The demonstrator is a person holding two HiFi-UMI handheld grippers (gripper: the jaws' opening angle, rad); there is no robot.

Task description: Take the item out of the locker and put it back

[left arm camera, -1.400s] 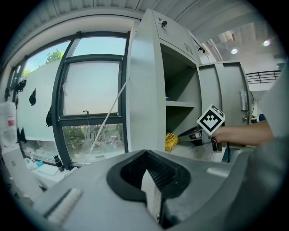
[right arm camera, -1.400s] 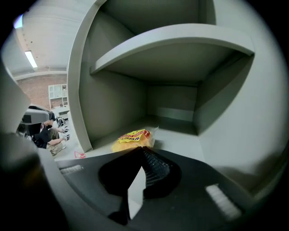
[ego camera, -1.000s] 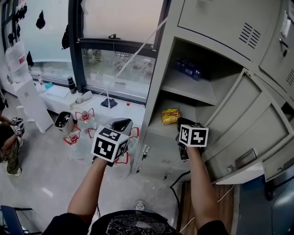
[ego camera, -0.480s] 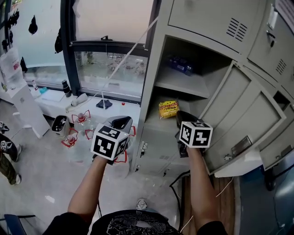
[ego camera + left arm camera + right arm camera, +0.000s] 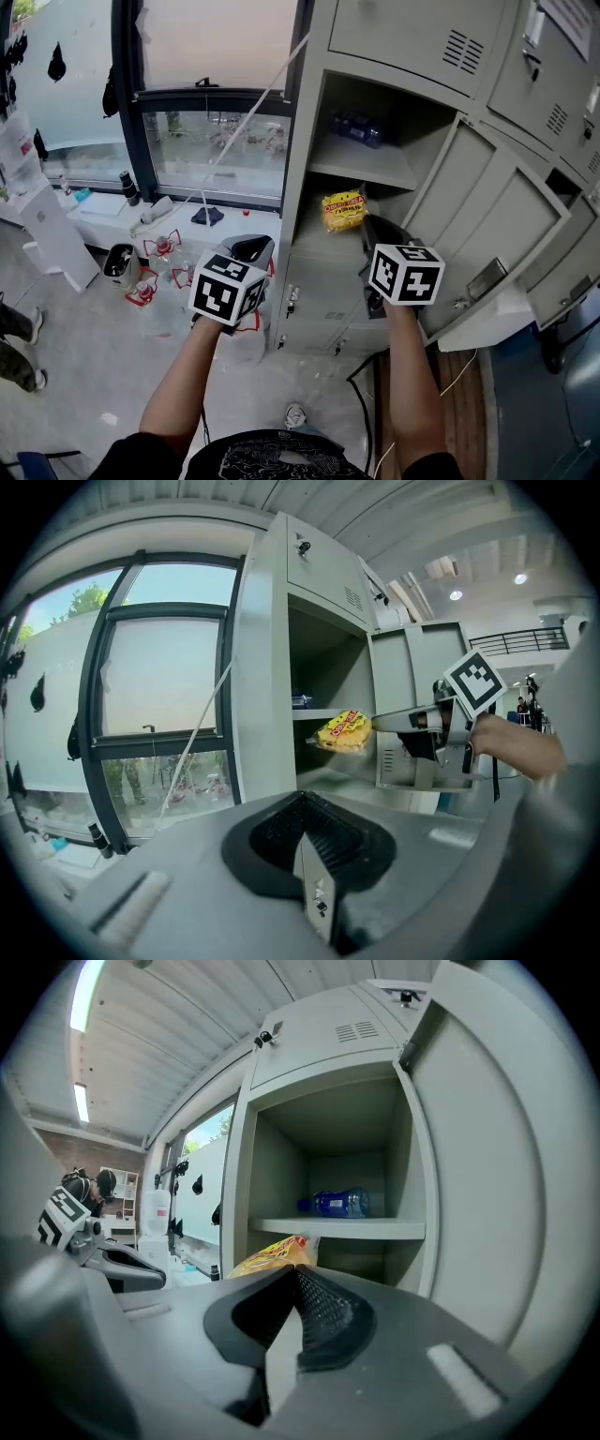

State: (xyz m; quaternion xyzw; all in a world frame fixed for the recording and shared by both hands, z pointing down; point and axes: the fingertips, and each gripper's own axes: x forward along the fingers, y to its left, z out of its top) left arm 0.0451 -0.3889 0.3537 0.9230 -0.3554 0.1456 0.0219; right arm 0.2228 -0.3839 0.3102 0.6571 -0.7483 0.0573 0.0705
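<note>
Right gripper (image 5: 366, 222) pinches the yellow packet (image 5: 343, 210) at its tips, apparently inside the locker (image 5: 304, 141).

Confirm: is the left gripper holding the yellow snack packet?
No, the left gripper has its jaws together on nothing; the right gripper pinches the yellow snack packet.

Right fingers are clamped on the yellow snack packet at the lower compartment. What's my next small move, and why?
Probably draw the right gripper straight back toward you. Its fingers pinch the yellow snack packet by one edge, and it hangs at the mouth of the lower compartment, just under the shelf with the blue bottle. A level pull should clear it.
</note>
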